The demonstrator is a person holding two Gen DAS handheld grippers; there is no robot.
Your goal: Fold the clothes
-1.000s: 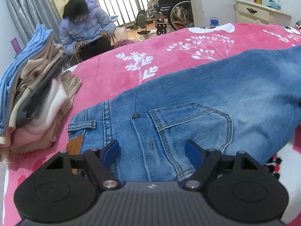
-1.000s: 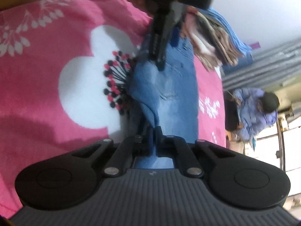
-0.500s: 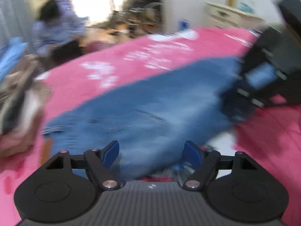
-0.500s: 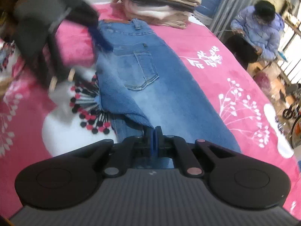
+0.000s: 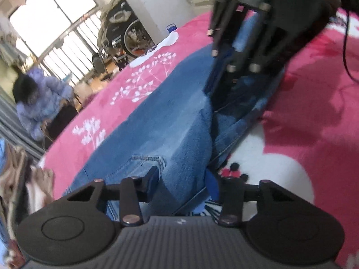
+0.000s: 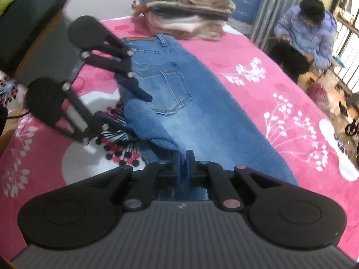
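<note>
Nearby, jeans [image 6: 202, 116] edge in right claw [image 6: 184, 164]

Jeans [image 6: 208, 121]: hem end hidden behind right gripper [image 6: 184, 159] body; fold underside not visible. Clothes stack [image 5: 20, 179]: cut by left frame edge, blurred. Seated person [image 5: 38, 103], wheelchair [image 5: 125, 33]: motion-blurred, detail n/a.

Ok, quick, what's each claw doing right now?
Left claw: open, fingers either side of a raised fold of the jeans, not clamped.
Right claw: shut on the jeans' edge.
</note>
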